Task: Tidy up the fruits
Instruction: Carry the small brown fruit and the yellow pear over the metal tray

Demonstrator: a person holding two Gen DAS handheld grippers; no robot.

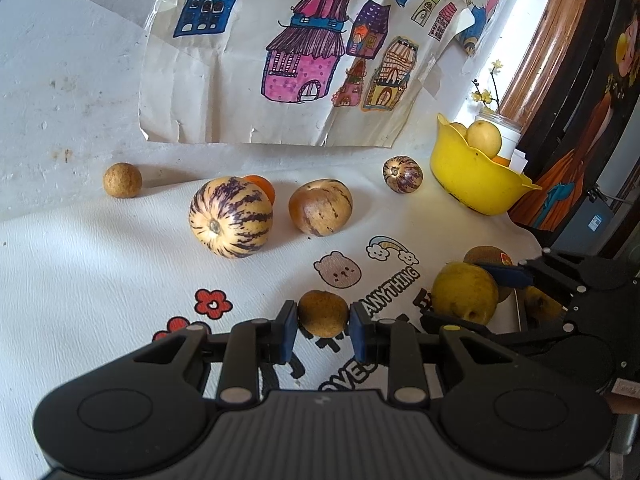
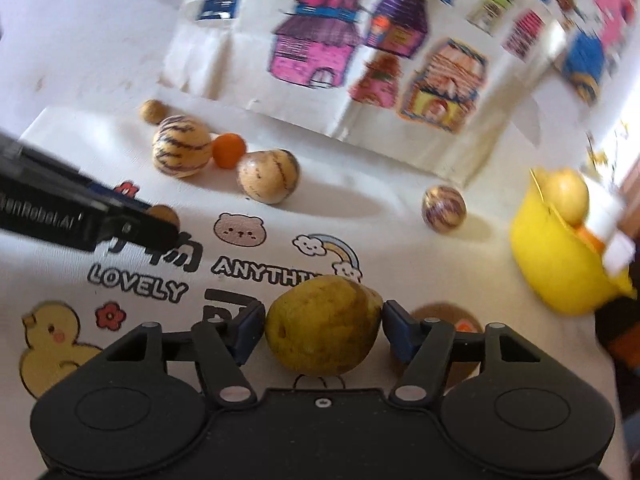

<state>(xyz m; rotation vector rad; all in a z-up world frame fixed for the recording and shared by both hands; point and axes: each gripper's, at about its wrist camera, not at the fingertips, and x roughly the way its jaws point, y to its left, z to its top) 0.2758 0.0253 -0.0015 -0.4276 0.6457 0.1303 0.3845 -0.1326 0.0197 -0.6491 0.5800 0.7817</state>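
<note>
My left gripper [image 1: 323,316] is shut on a small round brown fruit [image 1: 323,314] just above the printed white cloth [image 1: 100,280]. The right wrist view shows that same gripper [image 2: 162,222] coming in from the left. My right gripper [image 2: 324,322] is shut on a yellow-green pear [image 2: 324,324], with both blue pads against its sides. In the left wrist view this pear [image 1: 464,298] sits at the lower right, between the right gripper's fingers [image 1: 506,274]. A yellow bowl [image 1: 472,184] at the right holds a pale yellow fruit [image 1: 484,138] and something orange.
On the cloth lie a large striped melon [image 1: 231,222], an orange [image 1: 264,188] behind it, a brownish striped fruit [image 1: 320,208], a small purple-striped fruit [image 1: 402,174] and a small brown ball [image 1: 122,180]. A kiwi [image 1: 486,256] lies behind the pear. A drawing of houses [image 1: 304,64] hangs on the wall.
</note>
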